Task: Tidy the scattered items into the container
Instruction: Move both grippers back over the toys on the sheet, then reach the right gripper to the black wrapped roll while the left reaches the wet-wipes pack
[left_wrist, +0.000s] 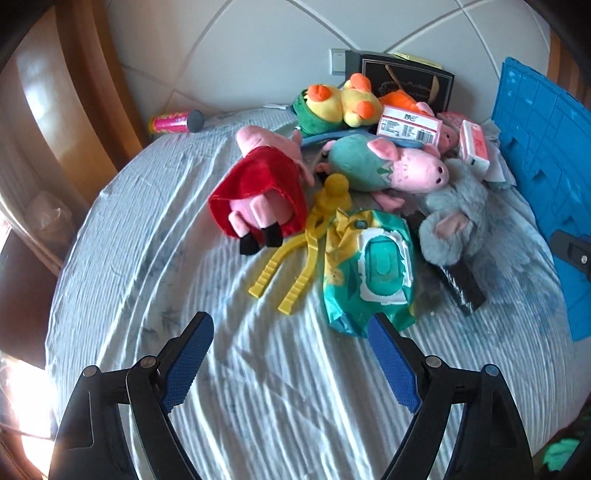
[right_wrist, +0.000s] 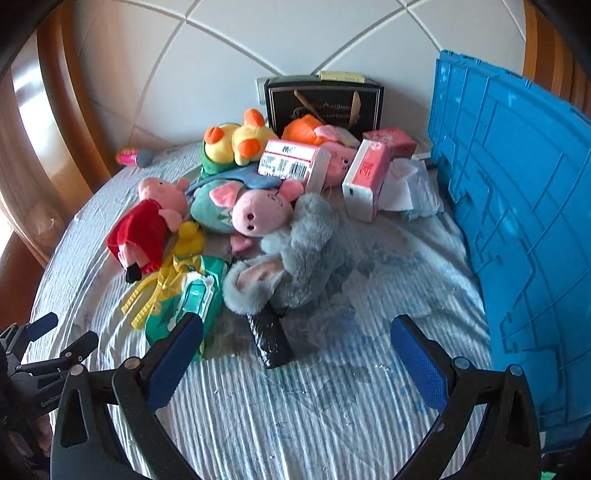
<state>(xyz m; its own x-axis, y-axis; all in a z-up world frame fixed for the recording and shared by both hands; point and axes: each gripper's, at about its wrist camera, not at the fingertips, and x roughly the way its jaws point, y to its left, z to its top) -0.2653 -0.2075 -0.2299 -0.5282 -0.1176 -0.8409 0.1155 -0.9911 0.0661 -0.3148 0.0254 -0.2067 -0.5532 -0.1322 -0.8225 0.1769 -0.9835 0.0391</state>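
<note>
The scattered items lie heaped on the striped bed sheet (right_wrist: 295, 406): we see a pig plush in a red dress (left_wrist: 258, 192), a green-bodied pig plush (left_wrist: 388, 166), a grey plush mouse (right_wrist: 295, 251), a yellow duck plush (left_wrist: 343, 101), yellow plastic tongs (left_wrist: 291, 258), a pack of wet wipes (left_wrist: 369, 266), two pink-and-white boxes (right_wrist: 291, 162) and a black wrapped packet (right_wrist: 271, 341). They overlap one another, so we judge that the ones at the near edge will come away most cleanly. The blue container (right_wrist: 517, 258) stands at the right of the heap, well apart from most of it; we see only its ribbed outer wall, so what it holds we cannot tell. A black gift bag (right_wrist: 325, 103) stands behind the pile against the padded wall. Our left gripper (left_wrist: 291, 332) hangs above the sheet just short of the wipes, fingers spread wide and empty; our right gripper (right_wrist: 295, 332) likewise stands apart, framing the black packet without touching it. Nothing appears packed yet.
</note>
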